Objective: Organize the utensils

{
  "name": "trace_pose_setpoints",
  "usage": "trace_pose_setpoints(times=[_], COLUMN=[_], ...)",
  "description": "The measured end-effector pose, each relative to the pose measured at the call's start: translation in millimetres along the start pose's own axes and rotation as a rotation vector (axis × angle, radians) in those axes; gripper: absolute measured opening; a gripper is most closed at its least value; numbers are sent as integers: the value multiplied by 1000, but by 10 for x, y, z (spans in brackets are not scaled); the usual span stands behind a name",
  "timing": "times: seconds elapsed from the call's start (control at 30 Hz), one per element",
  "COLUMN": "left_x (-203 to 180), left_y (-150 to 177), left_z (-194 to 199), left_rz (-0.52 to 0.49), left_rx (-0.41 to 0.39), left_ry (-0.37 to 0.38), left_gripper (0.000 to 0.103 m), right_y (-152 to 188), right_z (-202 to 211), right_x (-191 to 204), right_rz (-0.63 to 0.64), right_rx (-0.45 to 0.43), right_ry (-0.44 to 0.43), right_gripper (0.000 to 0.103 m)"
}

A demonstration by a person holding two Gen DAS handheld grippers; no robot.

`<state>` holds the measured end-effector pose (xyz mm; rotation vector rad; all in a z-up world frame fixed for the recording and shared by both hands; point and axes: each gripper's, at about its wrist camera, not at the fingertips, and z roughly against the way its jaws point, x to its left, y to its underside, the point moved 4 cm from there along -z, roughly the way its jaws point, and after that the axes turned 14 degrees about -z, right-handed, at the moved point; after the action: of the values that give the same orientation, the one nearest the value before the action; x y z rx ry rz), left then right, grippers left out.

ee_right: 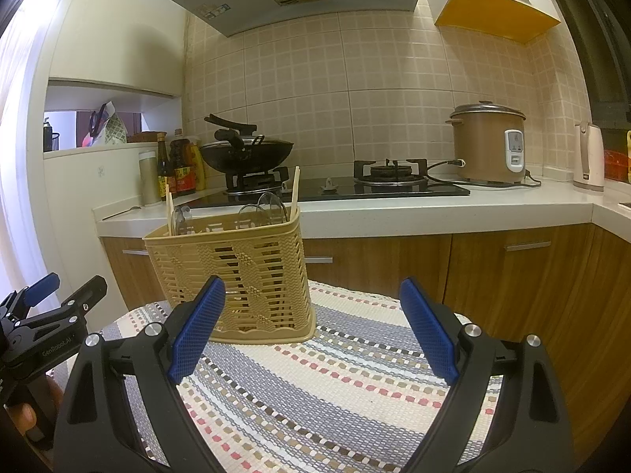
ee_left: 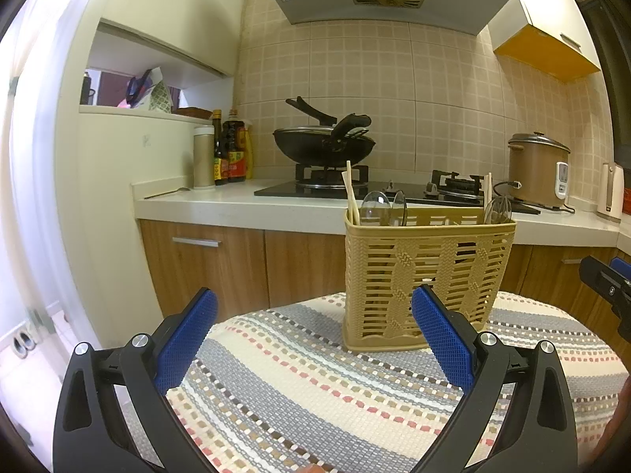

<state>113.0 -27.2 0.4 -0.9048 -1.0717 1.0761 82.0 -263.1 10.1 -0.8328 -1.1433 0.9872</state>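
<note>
A tan plastic utensil basket [ee_left: 426, 276] stands upright on a striped woven cloth [ee_left: 315, 386]. It holds wooden chopsticks [ee_left: 351, 197] and metal spoons [ee_left: 378, 207] with their bowls up. My left gripper [ee_left: 315, 315] is open and empty, just in front and left of the basket. My right gripper [ee_right: 311, 303] is open and empty, in front and right of the basket [ee_right: 240, 276], with the cloth [ee_right: 335, 386] below. The chopsticks [ee_right: 295, 189] and spoons [ee_right: 268, 207] show there too. Each gripper appears at the other view's edge.
A kitchen counter [ee_right: 394, 213] runs behind, with a gas hob, a black wok [ee_left: 323, 144], sauce bottles [ee_left: 228, 149], a rice cooker [ee_right: 489, 142] and a white kettle [ee_right: 589, 157]. Wooden cabinet doors [ee_left: 244, 272] stand below the counter.
</note>
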Motion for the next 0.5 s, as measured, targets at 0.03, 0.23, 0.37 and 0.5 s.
trace_pose_setpoints(times=[0.03,0.23,0.37,0.5], left_x=[-1,-11,-12,-14], left_y=[0,0,1,2], left_z=[0,1,1,2], left_rz=[-2,-6,-6,-7], left_rx=[0,2,2,1], left_ry=[-1,0,1,0], left_gripper=[95,95,95,95], right_y=[-4,1,1,13], right_z=[2,-3,-3,-3], right_x=[-3,2,2,14], right_rz=[0,3,3,5], right_rx=[0,1,2,3], right_ry=[0,-1,-1,-2], right_gripper=[86,86,86,86])
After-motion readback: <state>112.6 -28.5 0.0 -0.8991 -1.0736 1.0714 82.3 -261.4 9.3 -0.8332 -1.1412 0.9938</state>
